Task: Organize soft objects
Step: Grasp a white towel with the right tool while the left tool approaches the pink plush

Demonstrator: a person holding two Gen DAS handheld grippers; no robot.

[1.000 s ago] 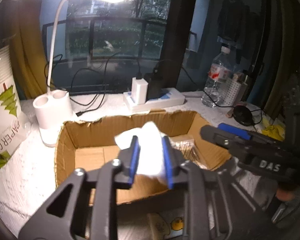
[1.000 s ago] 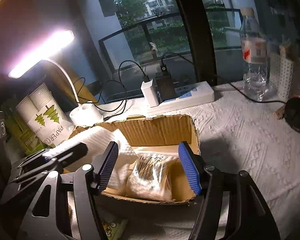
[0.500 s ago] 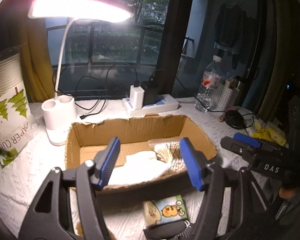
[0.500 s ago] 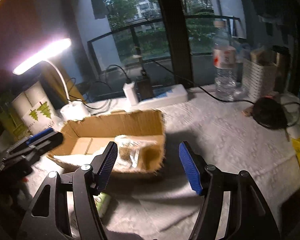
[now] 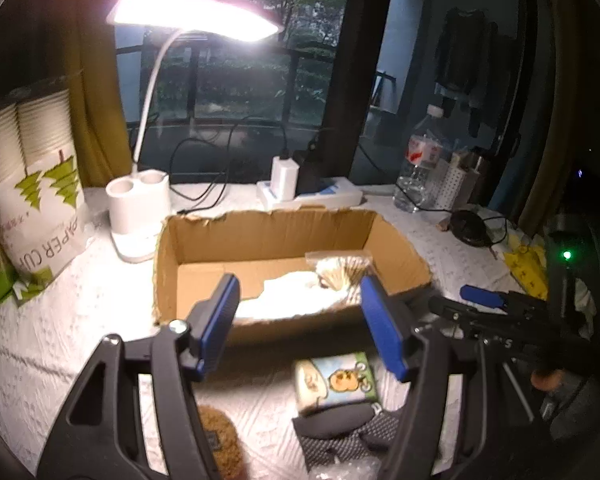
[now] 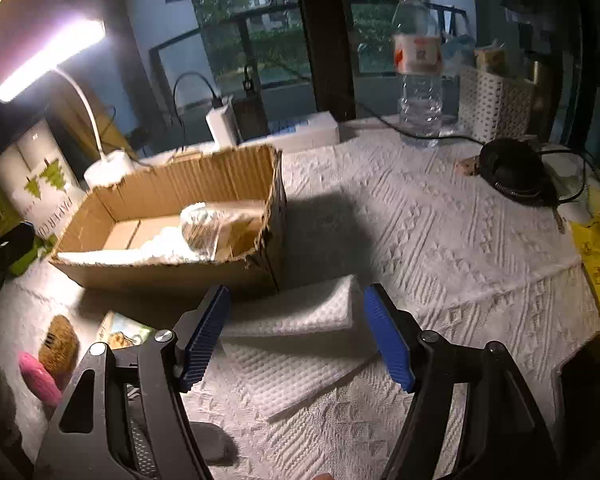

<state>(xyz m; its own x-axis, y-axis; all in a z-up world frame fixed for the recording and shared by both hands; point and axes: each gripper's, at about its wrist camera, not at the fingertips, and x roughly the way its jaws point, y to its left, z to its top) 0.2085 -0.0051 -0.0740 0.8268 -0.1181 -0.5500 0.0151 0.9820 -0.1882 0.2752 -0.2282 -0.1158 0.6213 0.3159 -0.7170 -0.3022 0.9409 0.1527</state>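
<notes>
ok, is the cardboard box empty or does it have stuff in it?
Not empty. The cardboard box holds a white cloth on its floor and a clear bag of cotton swabs at its right end.

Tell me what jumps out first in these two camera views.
The lit desk lamp glares at upper left, over a torn cardboard box in mid-table that holds a white cloth and a clear packet. In the right wrist view, the open right gripper frames a folded white towel just before the box.
</notes>
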